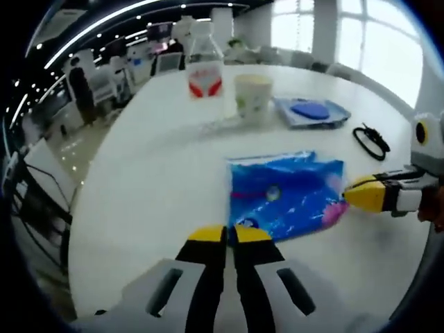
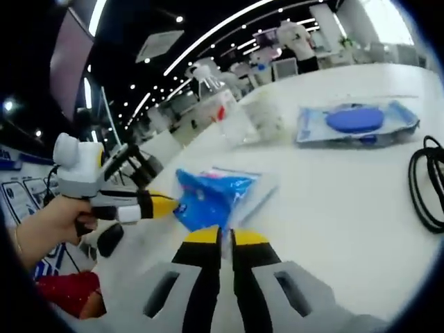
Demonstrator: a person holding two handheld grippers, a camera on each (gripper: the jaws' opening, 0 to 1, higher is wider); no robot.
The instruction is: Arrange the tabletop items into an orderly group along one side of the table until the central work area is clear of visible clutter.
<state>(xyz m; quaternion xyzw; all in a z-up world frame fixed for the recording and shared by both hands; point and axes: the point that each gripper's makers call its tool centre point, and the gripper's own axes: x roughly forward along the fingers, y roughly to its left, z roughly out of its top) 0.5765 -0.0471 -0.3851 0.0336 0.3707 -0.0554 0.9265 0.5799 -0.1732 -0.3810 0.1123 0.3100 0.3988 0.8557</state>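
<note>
Tools are both pinching the blue packet [image 1: 288, 196] on the white table [image 1: 152, 180]: left tool [image 1: 229, 234] closed at its near edge, right tool [image 2: 220, 237] opposite.

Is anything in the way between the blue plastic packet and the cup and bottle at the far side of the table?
Nothing visible: bare white tabletop lies between the blue plastic packet and the pale paper cup beside the clear plastic bottle. Both grippers sit at the packet's edges.
</note>
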